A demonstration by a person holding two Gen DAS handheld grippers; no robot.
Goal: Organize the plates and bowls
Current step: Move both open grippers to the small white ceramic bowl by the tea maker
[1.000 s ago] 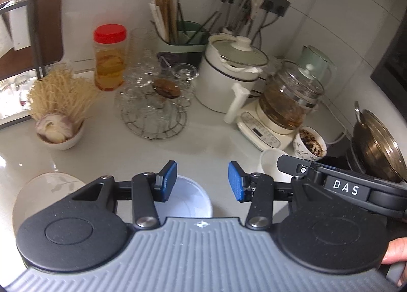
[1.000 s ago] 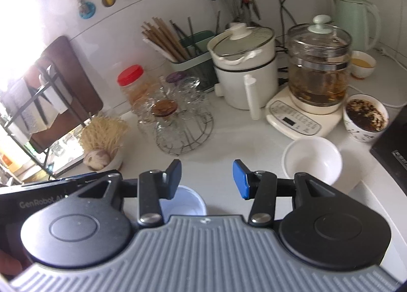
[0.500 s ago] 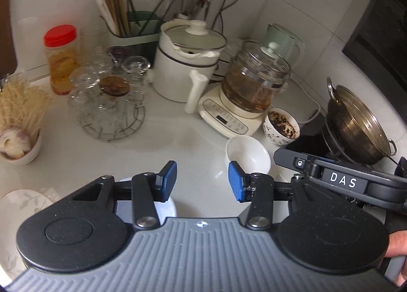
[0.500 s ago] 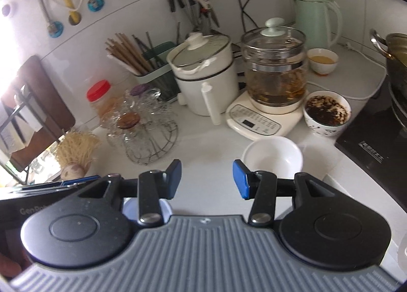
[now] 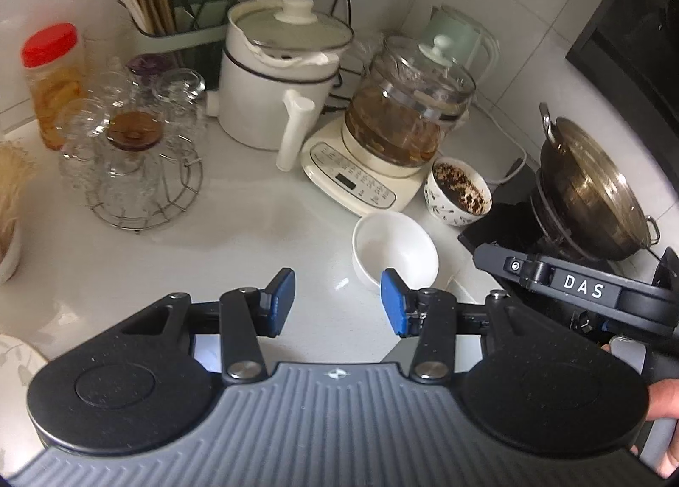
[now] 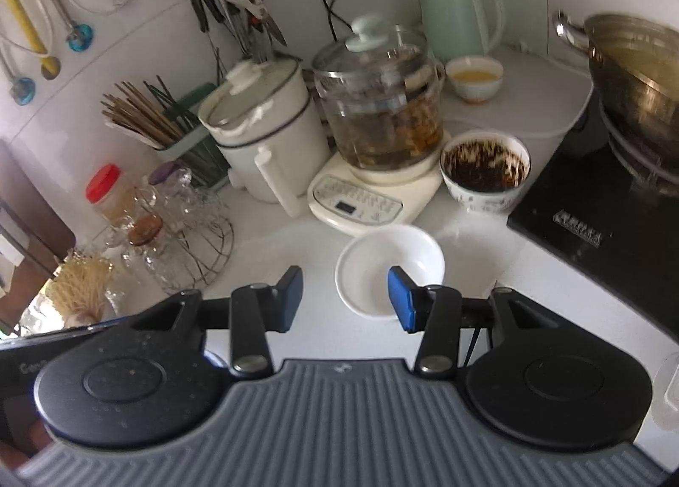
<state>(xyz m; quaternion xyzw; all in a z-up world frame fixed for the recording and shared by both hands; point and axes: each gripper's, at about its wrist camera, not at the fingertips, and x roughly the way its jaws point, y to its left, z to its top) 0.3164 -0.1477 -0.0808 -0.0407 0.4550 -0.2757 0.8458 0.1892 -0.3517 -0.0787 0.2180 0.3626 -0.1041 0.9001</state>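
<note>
Item: 1 empty white bowl, upright on worktop before the kettle base. Right gripper nearer, bowl's near rim between its spread, empty jaws. Left gripper likewise spread, bowl off its right jaw.

A small white bowl sits upright and empty on the pale kitchen counter, just in front of a patterned bowl filled with dark dried bits. At the left edge, a sliver of a white plate with a faint leaf pattern lies flat.
</note>
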